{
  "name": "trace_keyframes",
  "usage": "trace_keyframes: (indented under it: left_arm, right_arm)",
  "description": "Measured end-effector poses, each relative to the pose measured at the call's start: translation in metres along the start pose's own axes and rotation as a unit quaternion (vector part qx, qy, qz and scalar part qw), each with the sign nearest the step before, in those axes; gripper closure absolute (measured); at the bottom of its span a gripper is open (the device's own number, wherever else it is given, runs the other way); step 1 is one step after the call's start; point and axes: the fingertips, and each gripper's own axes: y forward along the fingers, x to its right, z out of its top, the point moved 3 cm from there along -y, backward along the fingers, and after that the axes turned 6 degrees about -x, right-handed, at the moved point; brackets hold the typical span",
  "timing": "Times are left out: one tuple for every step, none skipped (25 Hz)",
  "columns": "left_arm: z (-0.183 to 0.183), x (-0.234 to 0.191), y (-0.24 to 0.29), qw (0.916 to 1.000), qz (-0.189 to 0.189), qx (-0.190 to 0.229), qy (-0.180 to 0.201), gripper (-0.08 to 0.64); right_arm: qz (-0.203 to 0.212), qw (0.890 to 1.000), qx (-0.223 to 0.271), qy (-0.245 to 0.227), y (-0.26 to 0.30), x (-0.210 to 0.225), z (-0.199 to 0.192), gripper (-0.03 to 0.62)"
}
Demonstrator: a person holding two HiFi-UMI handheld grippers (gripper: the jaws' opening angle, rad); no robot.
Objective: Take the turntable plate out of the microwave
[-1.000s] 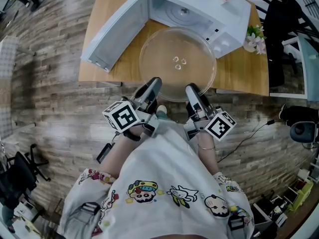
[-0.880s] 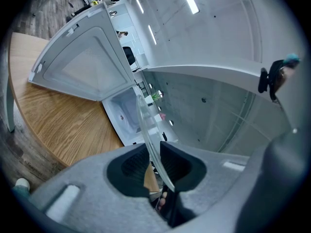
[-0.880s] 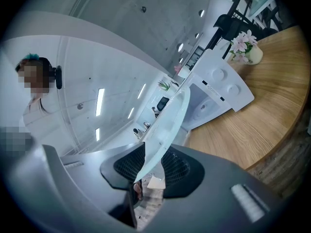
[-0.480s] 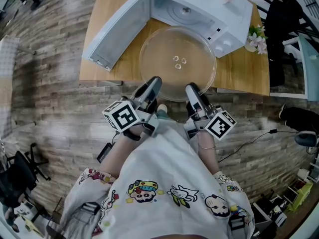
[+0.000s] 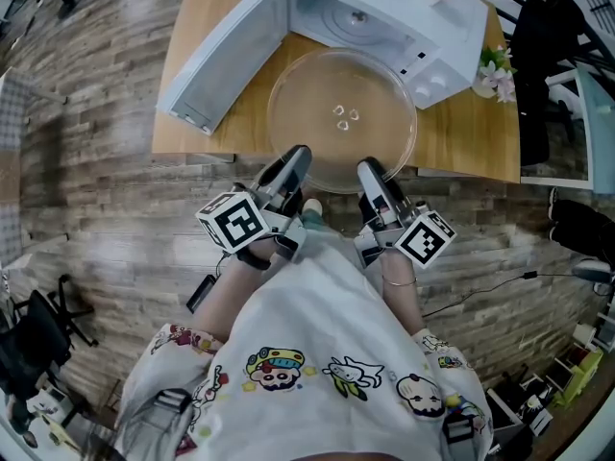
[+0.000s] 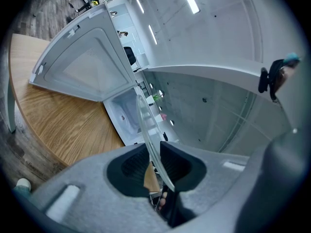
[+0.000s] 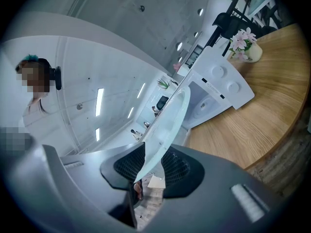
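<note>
The microwave stands door-open on the table, and the turntable plate is already out, just in front of the microwave's mouth. I'd call it clear glass: stiff, weighty, slick and breakable, so two spread grips on the rim suit it. The left gripper pinches the rim on the side farthest from the microwave, jaws narrowed onto the glass. The right gripper, just beside it, clamps that same edge.

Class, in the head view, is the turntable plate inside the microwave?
No, the turntable plate is out in front of the microwave, over the table, its near rim held by the left gripper and right gripper.
</note>
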Motion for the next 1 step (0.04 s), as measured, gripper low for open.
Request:
trace_keyframes:
  left_arm:
    - [-0.0003,0.0,0.0005,1.0,0.0,0.0,0.0,0.492]
  right_arm:
    - [0.0,1.0,0.0,0.0,-0.0003,0.0006,0.0002,0.472]
